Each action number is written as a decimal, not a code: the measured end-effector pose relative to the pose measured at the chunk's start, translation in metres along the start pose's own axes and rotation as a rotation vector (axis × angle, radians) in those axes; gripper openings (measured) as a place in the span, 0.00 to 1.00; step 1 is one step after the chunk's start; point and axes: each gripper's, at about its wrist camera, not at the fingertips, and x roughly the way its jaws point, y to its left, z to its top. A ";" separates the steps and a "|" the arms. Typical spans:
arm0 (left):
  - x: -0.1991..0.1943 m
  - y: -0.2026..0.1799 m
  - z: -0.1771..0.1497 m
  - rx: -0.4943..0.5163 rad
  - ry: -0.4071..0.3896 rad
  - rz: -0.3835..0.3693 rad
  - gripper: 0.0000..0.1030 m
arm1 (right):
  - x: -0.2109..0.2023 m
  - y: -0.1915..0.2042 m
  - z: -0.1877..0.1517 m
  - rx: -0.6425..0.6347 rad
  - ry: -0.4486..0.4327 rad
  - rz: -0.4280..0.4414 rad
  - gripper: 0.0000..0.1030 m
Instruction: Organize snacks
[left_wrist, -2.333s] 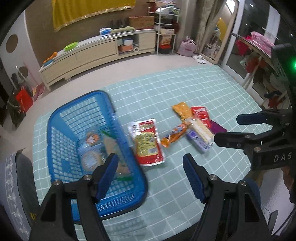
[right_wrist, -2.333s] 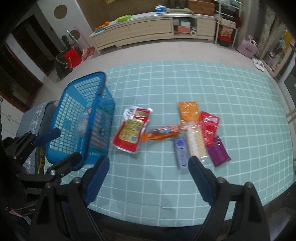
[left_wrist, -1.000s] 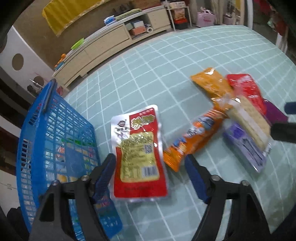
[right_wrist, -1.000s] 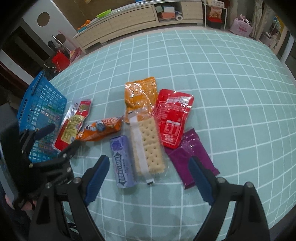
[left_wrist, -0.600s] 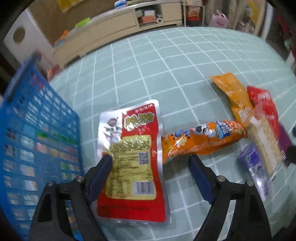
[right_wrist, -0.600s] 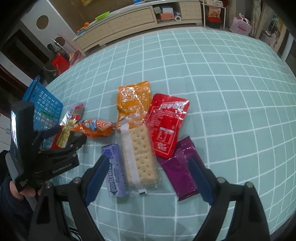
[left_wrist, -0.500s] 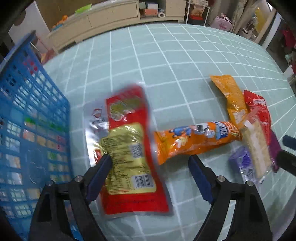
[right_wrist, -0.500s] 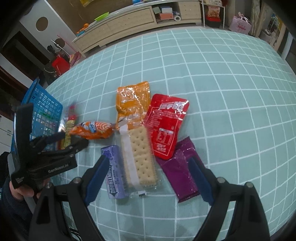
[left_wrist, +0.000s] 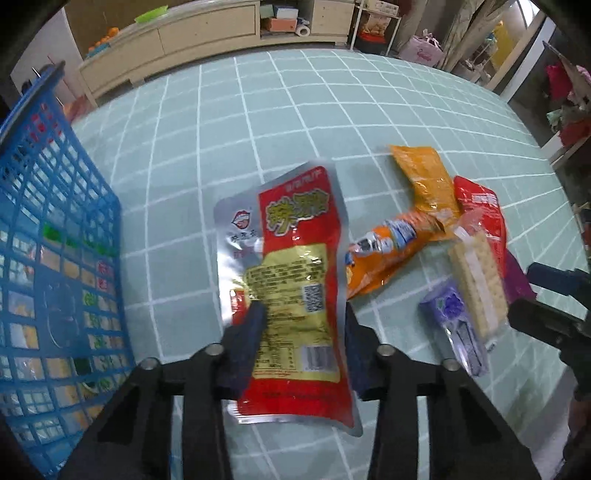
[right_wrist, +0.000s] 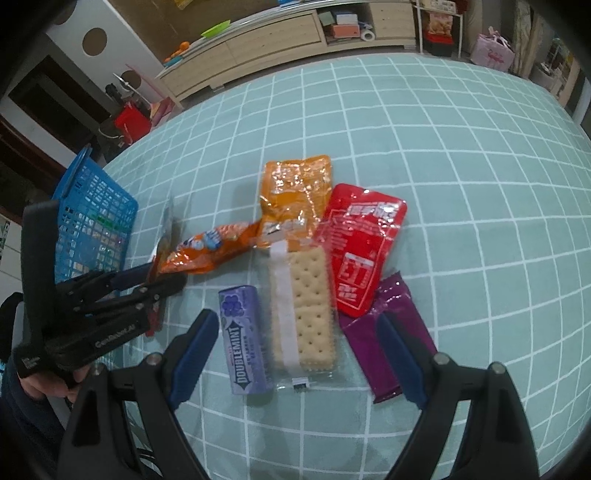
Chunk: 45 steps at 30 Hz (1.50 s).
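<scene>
Blue mesh basket (left_wrist: 55, 258), red-and-yellow pouch (left_wrist: 295, 288), teal white-gridded cloth (right_wrist: 406, 122)

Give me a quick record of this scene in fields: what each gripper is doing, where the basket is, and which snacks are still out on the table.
left gripper: jaws closing, red and silver packet between them
right gripper: open, empty, above cracker pack
basket: blue, left of the packet, snacks inside
table: teal grid cloth
loose snacks: orange bag, orange tube pack, red pouch, purple pouch, gum pack
</scene>
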 end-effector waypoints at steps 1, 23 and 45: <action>-0.001 0.002 0.000 0.005 -0.001 0.002 0.31 | 0.000 0.001 0.000 -0.004 0.003 0.004 0.87; -0.019 0.012 -0.020 -0.022 0.008 -0.130 0.26 | 0.035 0.015 0.025 -0.055 0.105 -0.086 0.62; -0.057 0.009 -0.061 0.028 -0.021 -0.090 0.10 | 0.018 0.011 -0.002 -0.011 0.139 -0.065 0.10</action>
